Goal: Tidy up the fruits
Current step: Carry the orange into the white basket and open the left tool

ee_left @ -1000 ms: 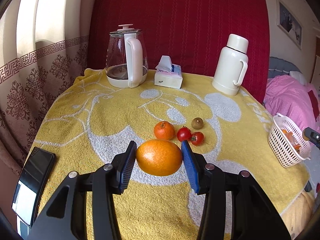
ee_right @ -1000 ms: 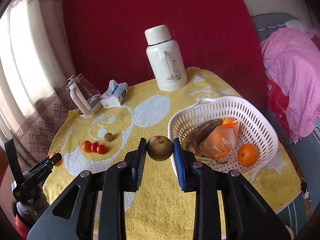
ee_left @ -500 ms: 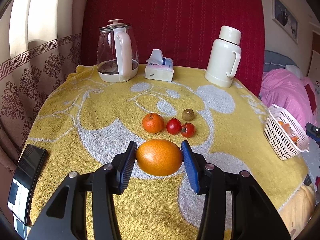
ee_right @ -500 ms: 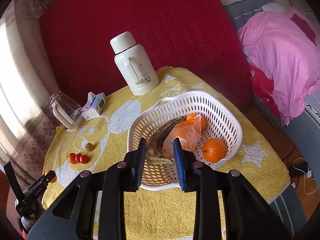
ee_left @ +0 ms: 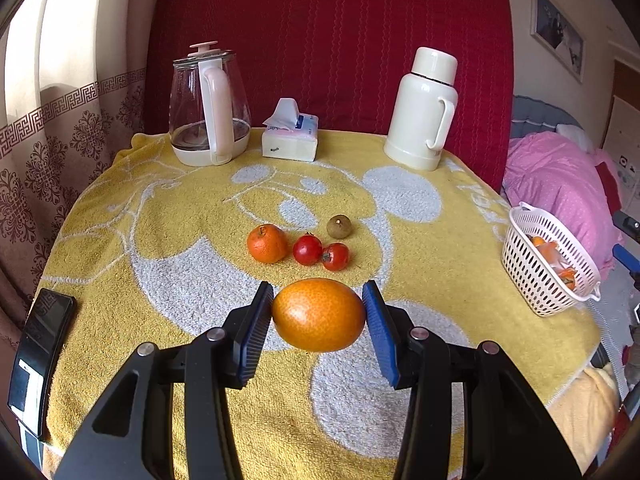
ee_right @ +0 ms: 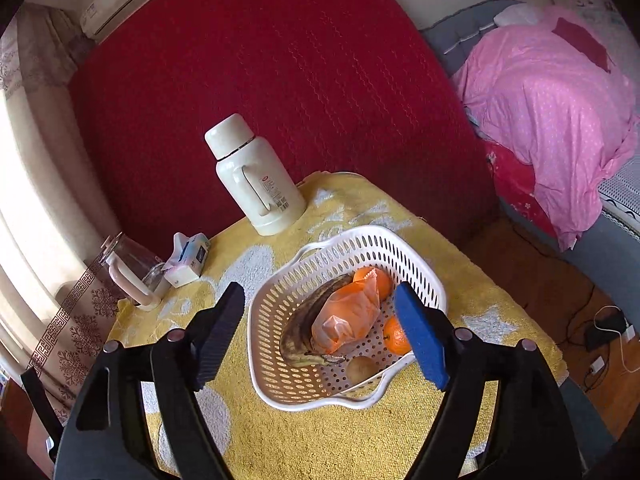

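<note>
We see a desk (ee_left: pixel 120 240) covered with a yellow towel, and we are sorting fruit into a white basket (ee_right: pixel 416 264) that sits at the desk's right end.

Our left hand-held gripper (ee_left: pixel 319 312) is clamped on a large orange (ee_left: pixel 319 314), its blue pads pressing the fruit's two sides, and holds it above the towel near the front edge. Just beyond it lie the fruits not yet gathered: a small mandarin (ee_left: pixel 267 243), two red fruits (ee_left: pixel 320 251) touching each other, and a brown round fruit (ee_left: pixel 339 227) a little behind them. From this view the basket (ee_left: pixel 540 268) is well apart, off to the right.

Our right hand-held gripper (ee_right: pixel 320 328) hovers over the basket with its jaws wide apart and nothing between them. Inside the basket lie a darkened banana (ee_right: pixel 304 332), an orange plastic bag (ee_right: pixel 348 316), two mandarins (ee_right: pixel 394 334) and a small brown fruit (ee_right: pixel 361 368) near the front wall.

We judge the step in hand is carrying the large orange across to the basket. To do it well, we should keep the grip steady, travel high enough to clear the rim, move the right gripper out of the way, and lower the orange into a free spot on the basket floor before opening, so it does not roll out or crush the bag.
</note>
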`<move>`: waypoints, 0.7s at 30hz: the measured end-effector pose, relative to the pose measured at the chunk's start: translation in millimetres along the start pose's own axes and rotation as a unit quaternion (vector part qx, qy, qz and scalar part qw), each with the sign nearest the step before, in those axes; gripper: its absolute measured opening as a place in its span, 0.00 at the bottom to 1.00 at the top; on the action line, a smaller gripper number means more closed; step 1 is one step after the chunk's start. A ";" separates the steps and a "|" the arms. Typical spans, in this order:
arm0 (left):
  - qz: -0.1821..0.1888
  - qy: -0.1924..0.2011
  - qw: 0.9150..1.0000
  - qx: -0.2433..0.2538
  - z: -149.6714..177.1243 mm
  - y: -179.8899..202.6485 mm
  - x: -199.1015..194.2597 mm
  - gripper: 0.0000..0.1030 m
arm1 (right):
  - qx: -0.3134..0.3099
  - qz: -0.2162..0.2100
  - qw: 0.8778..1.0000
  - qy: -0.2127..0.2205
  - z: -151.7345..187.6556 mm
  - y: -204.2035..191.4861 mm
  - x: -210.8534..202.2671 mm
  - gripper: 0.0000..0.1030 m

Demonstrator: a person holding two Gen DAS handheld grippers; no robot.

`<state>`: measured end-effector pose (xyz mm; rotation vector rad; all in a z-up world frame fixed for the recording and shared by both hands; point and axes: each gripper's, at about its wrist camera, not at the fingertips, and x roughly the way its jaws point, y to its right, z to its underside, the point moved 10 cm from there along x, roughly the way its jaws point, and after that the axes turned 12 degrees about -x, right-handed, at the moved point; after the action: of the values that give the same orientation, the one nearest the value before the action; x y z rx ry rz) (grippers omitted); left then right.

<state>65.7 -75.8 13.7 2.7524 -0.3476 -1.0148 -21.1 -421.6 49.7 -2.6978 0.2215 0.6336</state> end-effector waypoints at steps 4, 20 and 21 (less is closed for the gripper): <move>0.012 0.002 1.000 0.022 -3.0 23.6 -5.6 0.45 | 0.006 -0.003 1.000 0.012 -5.1 4.5 -3.8 0.87; 0.130 -0.031 0.984 0.116 15.4 182.6 -0.9 0.45 | 0.046 0.038 0.996 0.062 -26.5 43.3 -24.0 0.97; 0.137 -0.036 0.983 0.121 18.2 191.3 0.1 0.45 | 0.050 0.043 0.996 0.064 -27.2 46.8 -24.5 0.97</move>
<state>24.5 -260.3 48.6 2.7713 -0.8879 -1.0608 -42.8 -473.4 69.2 -2.6465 0.3930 0.4611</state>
